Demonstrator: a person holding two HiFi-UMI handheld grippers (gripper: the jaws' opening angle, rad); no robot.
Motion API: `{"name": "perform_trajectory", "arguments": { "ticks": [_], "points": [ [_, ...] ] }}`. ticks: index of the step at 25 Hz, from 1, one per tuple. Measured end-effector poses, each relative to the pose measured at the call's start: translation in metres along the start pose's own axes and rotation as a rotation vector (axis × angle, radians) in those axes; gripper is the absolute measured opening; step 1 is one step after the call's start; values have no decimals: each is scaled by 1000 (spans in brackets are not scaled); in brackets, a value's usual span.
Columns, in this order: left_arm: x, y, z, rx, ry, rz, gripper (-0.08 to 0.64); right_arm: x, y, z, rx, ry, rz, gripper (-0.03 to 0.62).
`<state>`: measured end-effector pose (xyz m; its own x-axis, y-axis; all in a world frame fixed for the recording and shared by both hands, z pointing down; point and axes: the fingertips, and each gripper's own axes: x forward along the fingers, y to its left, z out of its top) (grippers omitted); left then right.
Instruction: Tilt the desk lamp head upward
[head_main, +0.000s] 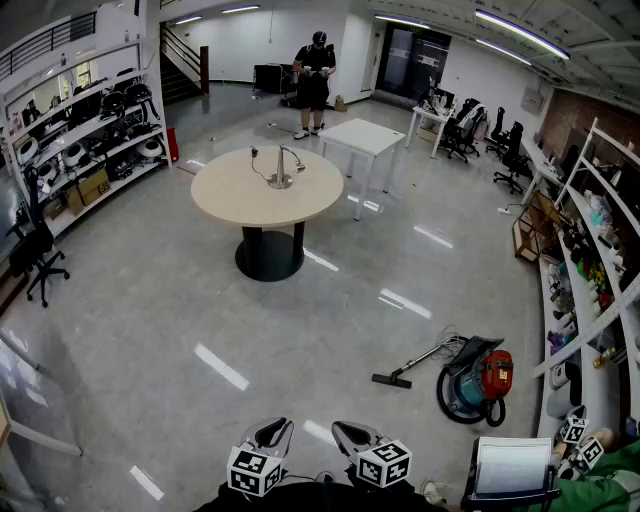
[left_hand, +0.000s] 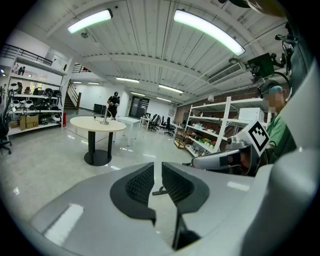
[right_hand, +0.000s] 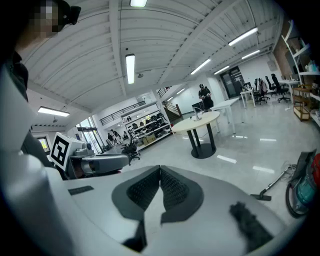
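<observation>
Left gripper (head_main: 272, 430), barely parted and empty, and right gripper (head_main: 348, 432), closed, sat well apart from the desk lamp (head_main: 283, 167) on the round table (head_main: 230, 195) ahead, more in line with the left.

Grey left gripper (head_main: 277, 428), jaws a narrow slit apart, empty; beside it the grey right gripper (head_main: 345, 430), jaws pressed together; both angled slightly downward.

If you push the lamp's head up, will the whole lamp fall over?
Probably not, if pushed gently: the desk lamp stands on a wide round base on the flat round table. Its thin neck looks bendy, so likely it flexes first. It's far off, so I can't be sure.
</observation>
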<state>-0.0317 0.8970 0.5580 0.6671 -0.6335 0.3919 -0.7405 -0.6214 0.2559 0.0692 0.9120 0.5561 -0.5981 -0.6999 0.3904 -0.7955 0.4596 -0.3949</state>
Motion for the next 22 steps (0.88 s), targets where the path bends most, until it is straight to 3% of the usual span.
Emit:
{"name": "perform_trajectory", "arguments": {
  "ticks": [22],
  "points": [
    [52,-78,2,40,20,39,55,-58,-77,-4,44,-12,12,5]
  ]
}}
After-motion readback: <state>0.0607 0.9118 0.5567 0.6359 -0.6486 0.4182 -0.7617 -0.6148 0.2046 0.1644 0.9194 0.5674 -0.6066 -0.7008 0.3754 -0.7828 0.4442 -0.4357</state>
